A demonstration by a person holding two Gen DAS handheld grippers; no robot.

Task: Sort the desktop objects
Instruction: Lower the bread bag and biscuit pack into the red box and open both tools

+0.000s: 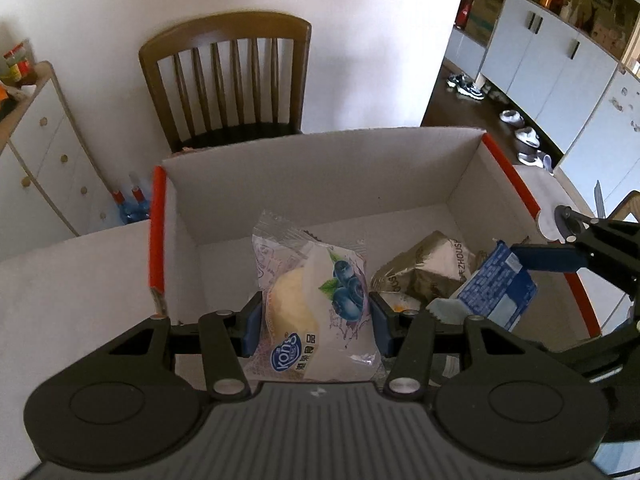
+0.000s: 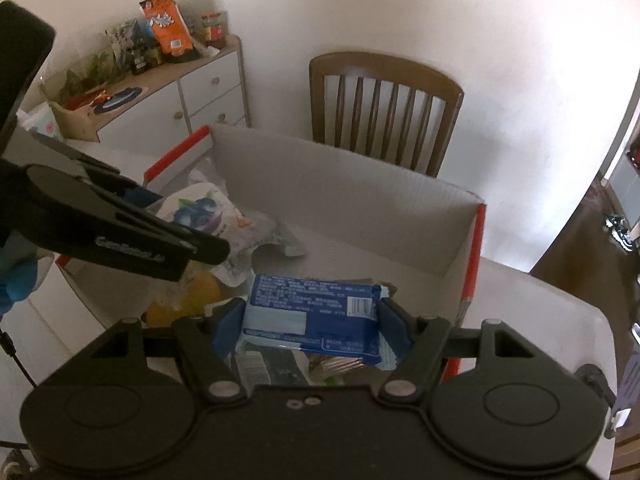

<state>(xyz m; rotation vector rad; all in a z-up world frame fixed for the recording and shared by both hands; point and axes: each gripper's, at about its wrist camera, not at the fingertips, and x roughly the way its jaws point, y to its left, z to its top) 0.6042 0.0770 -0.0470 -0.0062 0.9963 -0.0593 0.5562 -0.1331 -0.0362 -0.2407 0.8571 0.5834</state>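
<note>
My left gripper (image 1: 314, 322) is shut on a clear-wrapped blueberry bread packet (image 1: 316, 304), held inside a white cardboard box with red edges (image 1: 320, 172). The same packet (image 2: 200, 210) shows in the right wrist view behind the left gripper's black arm. My right gripper (image 2: 312, 322) is shut on a blue snack packet (image 2: 316, 316), also inside the box (image 2: 340, 200); from the left wrist view that blue packet (image 1: 500, 292) hangs at the right. A brown foil packet (image 1: 428, 268) lies on the box floor between them.
The box stands on a white table (image 1: 60, 288). A wooden chair (image 1: 232, 80) is behind it. A white drawer cabinet (image 2: 192, 92) with snacks and jars on top stands at the left wall. Yellow wrapped items (image 2: 192, 296) lie in the box's left part.
</note>
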